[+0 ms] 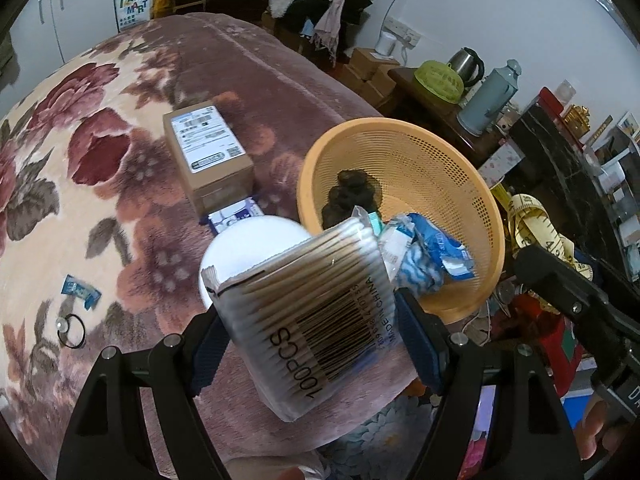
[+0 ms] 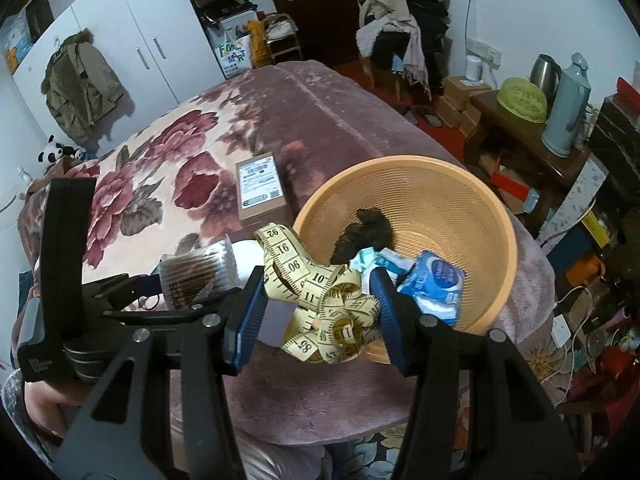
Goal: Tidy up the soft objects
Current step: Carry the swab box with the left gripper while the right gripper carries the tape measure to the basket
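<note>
Left claw (image 1: 308,344) pinching cotton swab pack (image 1: 312,316) mid-body; light, slippery film. Right claw (image 2: 320,300) bunching floppy tape measure (image 2: 320,300), loops dangling near basket (image 2: 500,216).

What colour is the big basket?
The basket is light orange, clearest in the right wrist view.

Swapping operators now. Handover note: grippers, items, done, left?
Left gripper: shut on the swab pack, held just short of the basket.
Right gripper: shut on the bunched tape measure, also at the basket's near rim.
Done: a dark wad and blue-white packets lie in the basket.
Left: drop both held items in. On the blanket remain a small blue packet, a black ring, a cardboard box and a white round item behind the swabs.
</note>
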